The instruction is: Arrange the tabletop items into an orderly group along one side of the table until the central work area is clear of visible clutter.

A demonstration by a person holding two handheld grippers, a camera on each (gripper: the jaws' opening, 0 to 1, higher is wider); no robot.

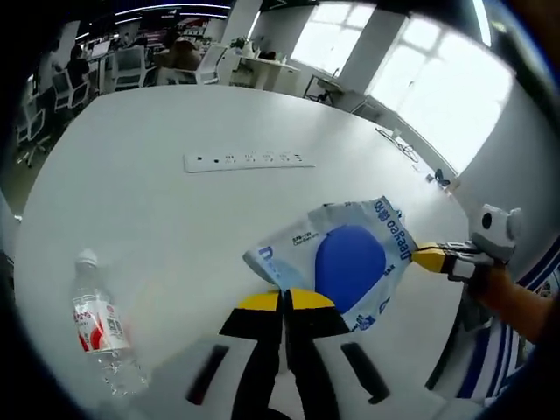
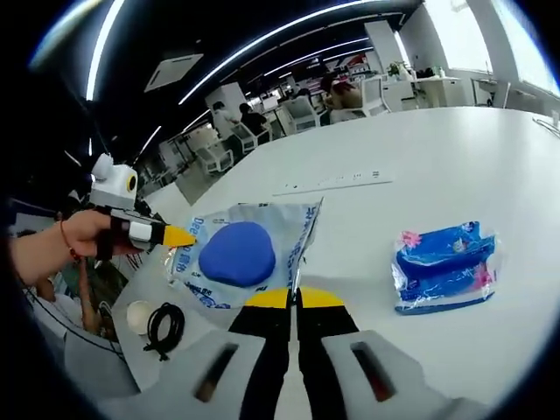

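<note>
An open office with ceiling light strips, bright windows and rows of chairs surrounds a broad white desk (image 1: 157, 219). The landmark is the pale blue packet (image 1: 337, 254), a crinkled bag with a big blue oval printed on it, lying near the desk's edge.

In the left gripper view, a clear water bottle (image 1: 103, 331) with a red label lies on its side well to the left of the packet, and a white power strip (image 1: 248, 160) sits beyond the packet toward the desk's middle. The left tongs (image 1: 284, 299) are pressed together on the packet's near edge, apparently pinching the plastic. At the packet's right corner the right tongs (image 1: 429, 257) meet it too, a hand behind them.

In the right gripper view, the left tongs (image 2: 179, 236) nip the packet's (image 2: 241, 254) left corner; below that, at the desk's edge, lie a black coiled cable (image 2: 164, 325) and a small pale round thing (image 2: 137, 316). The right tongs (image 2: 295, 298) are closed on the packet's near seam. To the right of the packet, apart from it, rests a smaller blue wipes-like pack (image 2: 444, 265) with pink flowers.

Held at two points, the limp bag probably stays flat, so it can be slid or lifted sideways toward the other items without crumpling. The bottle and the flowered pack are still scattered, so the tidying looks far from finished.
</note>
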